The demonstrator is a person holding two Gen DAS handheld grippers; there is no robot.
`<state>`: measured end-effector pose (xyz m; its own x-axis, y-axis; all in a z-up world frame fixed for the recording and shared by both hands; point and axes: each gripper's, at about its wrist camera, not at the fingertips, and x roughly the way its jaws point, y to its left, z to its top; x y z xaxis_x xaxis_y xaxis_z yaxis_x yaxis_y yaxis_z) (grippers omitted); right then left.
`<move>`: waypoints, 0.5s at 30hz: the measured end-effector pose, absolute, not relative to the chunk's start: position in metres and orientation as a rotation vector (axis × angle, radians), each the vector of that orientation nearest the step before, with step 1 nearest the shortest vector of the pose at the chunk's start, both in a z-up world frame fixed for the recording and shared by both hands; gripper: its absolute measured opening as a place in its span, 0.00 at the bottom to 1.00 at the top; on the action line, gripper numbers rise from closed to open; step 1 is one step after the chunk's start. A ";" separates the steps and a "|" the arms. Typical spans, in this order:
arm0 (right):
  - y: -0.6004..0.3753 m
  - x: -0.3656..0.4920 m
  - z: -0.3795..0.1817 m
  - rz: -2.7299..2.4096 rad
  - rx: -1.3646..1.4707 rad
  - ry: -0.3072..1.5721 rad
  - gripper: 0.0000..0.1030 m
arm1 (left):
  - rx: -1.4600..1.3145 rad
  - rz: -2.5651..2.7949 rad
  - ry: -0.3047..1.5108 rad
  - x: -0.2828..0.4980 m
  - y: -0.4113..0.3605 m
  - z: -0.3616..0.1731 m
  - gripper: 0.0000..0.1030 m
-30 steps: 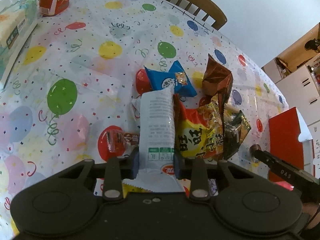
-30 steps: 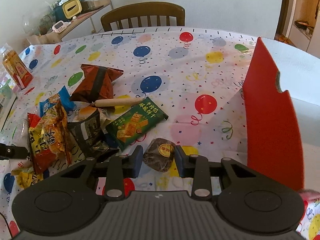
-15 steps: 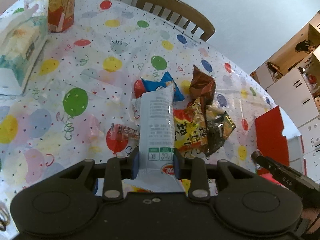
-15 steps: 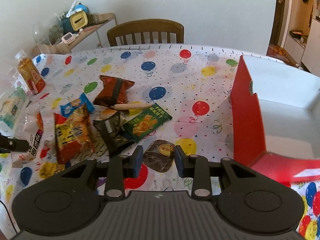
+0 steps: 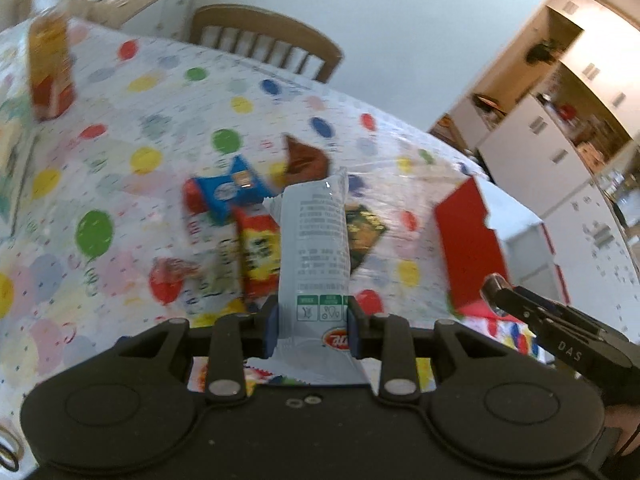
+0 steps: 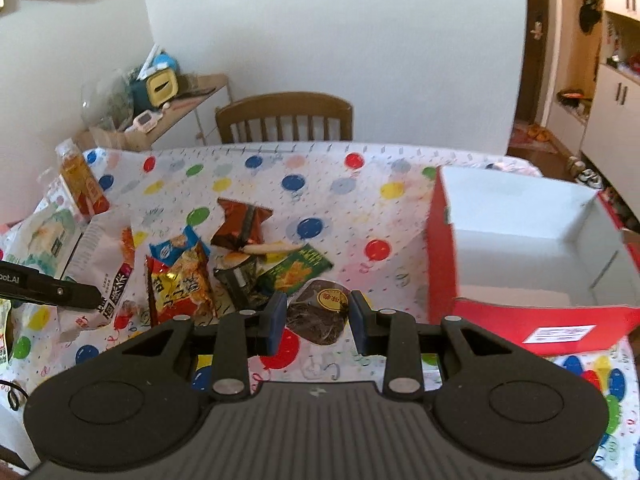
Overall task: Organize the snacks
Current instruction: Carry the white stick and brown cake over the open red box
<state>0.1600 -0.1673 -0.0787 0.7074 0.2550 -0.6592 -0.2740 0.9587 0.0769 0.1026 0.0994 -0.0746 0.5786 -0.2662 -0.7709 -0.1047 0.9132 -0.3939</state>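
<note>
Held: left gripper [image 5: 312,330] pinching white packet [image 5: 314,240] at frame centre, right gripper [image 6: 318,320] pinching dark round snack [image 6: 320,312]; red box [image 6: 520,240], right of frame, shows bare inside; snack pile [image 6: 224,268] left of centre remains on tablecloth [image 6: 360,208]—judged early.
</note>
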 end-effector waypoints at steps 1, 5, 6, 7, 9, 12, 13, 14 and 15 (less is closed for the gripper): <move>-0.172 0.158 -0.075 0.286 -0.026 0.722 0.31 | -0.415 -0.114 0.952 0.103 0.094 -0.071 0.29; -0.190 0.156 -0.066 0.254 -0.033 0.698 0.31 | -0.367 -0.162 0.934 0.109 0.069 -0.058 0.29; -0.196 0.157 -0.064 0.246 -0.031 0.694 0.31 | -0.357 -0.169 0.932 0.111 0.063 -0.055 0.29; -0.202 0.158 -0.062 0.242 -0.031 0.691 0.31 | -0.348 -0.177 0.930 0.114 0.057 -0.052 0.29; -0.214 0.161 -0.059 0.232 -0.033 0.683 0.31 | -0.328 -0.193 0.931 0.119 0.042 -0.047 0.29; -0.234 0.169 -0.056 0.225 -0.035 0.678 0.31 | -0.290 -0.221 0.928 0.129 0.017 -0.041 0.29; -0.240 0.171 -0.056 0.222 -0.039 0.677 0.31 | -0.279 -0.230 0.926 0.133 0.007 -0.039 0.29; -0.248 0.175 -0.056 0.222 -0.042 0.677 0.31 | -0.272 -0.236 0.927 0.138 -0.002 -0.038 0.29; -0.256 0.179 -0.056 0.223 -0.044 0.678 0.31 | -0.268 -0.245 0.926 0.143 -0.012 -0.037 0.29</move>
<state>0.1786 -0.2556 -0.0565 0.7558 0.1898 -0.6267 -0.2184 0.9753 0.0320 0.1432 -0.0123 -0.0374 0.5776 -0.3204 -0.7508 0.0920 0.9394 -0.3301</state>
